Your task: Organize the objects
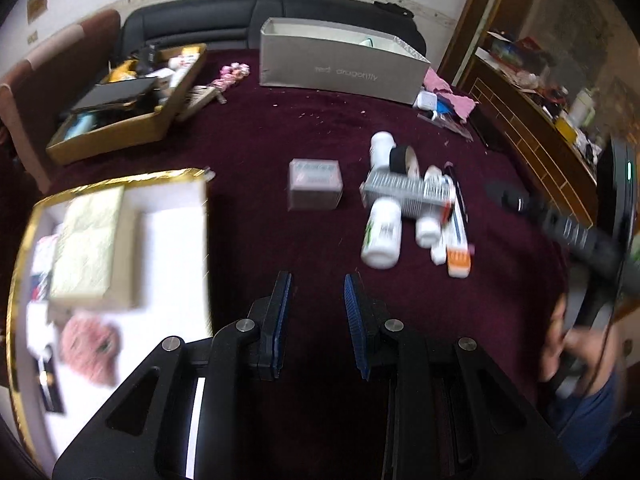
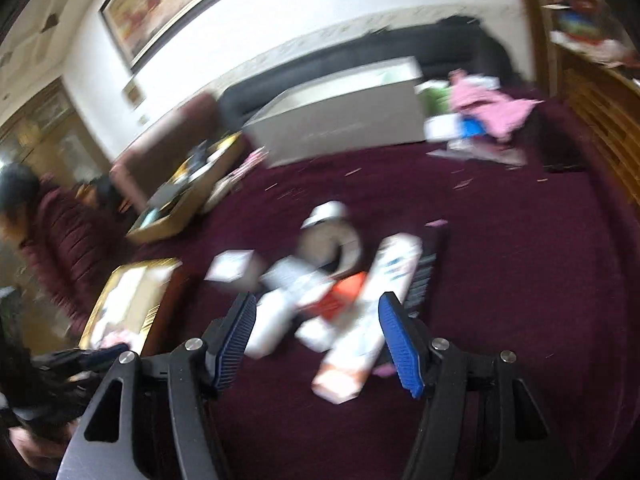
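Observation:
A heap of white bottles [image 1: 381, 236], a grey carton [image 1: 408, 192], a black tape roll [image 1: 402, 159] and an orange-ended tube [image 1: 458, 248] lies on the maroon cloth [image 1: 280, 128]. A small grey box [image 1: 315, 184] sits to its left. My left gripper [image 1: 318, 284] is open and empty, short of the small box. My right gripper [image 2: 318, 312] is open and empty, just above the blurred heap; a white tube box [image 2: 368, 320] lies between its fingers. The right gripper also shows in the left wrist view [image 1: 560, 224].
A gold-rimmed tray [image 1: 192, 174] with a pale box and pink item is at the left. A brown box of clutter [image 1: 120, 132] and a grey shoebox [image 1: 340, 68] stand at the back. Pink cloth and packets [image 1: 444, 100] lie at the back right.

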The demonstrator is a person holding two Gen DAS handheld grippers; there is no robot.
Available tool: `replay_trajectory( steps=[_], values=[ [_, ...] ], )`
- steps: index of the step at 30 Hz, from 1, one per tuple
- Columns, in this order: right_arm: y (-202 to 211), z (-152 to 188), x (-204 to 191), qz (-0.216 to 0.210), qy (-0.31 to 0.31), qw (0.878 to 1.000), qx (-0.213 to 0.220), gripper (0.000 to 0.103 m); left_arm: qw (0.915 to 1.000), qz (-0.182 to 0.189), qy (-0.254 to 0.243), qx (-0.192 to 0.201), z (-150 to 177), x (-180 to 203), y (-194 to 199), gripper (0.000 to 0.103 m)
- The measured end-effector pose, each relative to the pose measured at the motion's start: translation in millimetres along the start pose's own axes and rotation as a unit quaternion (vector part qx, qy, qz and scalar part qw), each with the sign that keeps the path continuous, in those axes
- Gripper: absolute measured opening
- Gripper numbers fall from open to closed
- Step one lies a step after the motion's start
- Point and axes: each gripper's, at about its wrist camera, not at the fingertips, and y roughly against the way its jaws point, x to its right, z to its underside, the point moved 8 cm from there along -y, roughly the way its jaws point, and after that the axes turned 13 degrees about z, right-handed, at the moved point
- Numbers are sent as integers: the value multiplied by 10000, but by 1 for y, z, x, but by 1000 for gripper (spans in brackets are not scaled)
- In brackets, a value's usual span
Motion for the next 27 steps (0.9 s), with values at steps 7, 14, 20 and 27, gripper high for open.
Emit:
replay_trajectory(
  steps=[7, 14, 20, 27],
  values=[
    [-26, 5, 51, -304, -909, 9939, -537, 64, 9991, -146, 312, -227, -56, -2, -54, 53],
    [-21, 1, 50, -484, -1015, 9923, -528, 64, 9963, -608, 379, -470, -75, -14, -89, 53],
    [-19, 2, 52, -513, -1067, 9915, -530, 64, 9925, -914, 597, -556, -80, -37, -107, 59],
    [-21, 3, 54, -411, -1037, 9924, -515, 65, 9921, -968, 669, -432, -75, -49, -110, 48]
  ],
)
